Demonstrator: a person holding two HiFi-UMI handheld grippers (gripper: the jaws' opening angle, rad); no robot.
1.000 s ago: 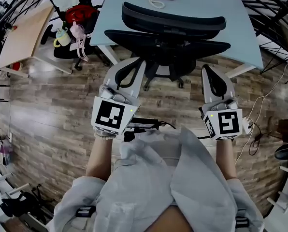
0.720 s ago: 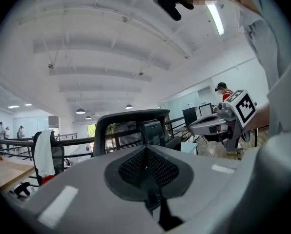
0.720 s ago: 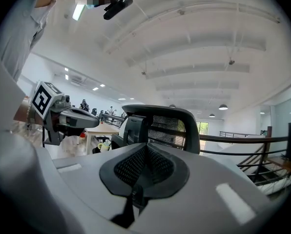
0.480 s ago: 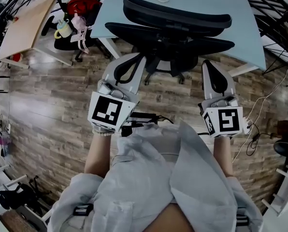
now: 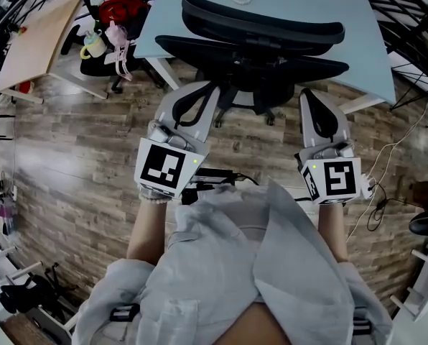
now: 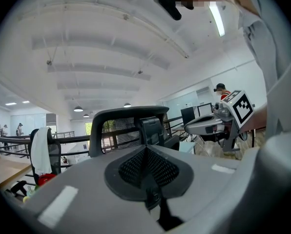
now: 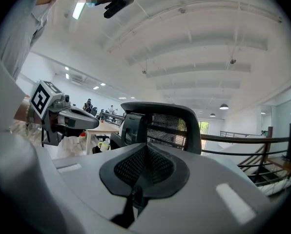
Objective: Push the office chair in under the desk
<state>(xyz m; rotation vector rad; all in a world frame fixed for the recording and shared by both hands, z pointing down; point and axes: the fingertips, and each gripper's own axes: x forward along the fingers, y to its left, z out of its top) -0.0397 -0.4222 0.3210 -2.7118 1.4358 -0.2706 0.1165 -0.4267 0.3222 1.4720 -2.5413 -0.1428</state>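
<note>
Black chair is faced, upper centre, by left tongs and right tongs, both closed on nothing; through uneven pushing it could be swivelled into the surface.

- Office chair: black, matt plastic frame, with a backrest of open mesh.
- Desk: smooth, matt, pale blue top.
- Floor: wood-look planks with a faint sheen.
- Left gripper and right gripper: smooth matt grey plastic shells; the pads are black and dimpled.
- Shirt: pale, creased cloth.
</note>
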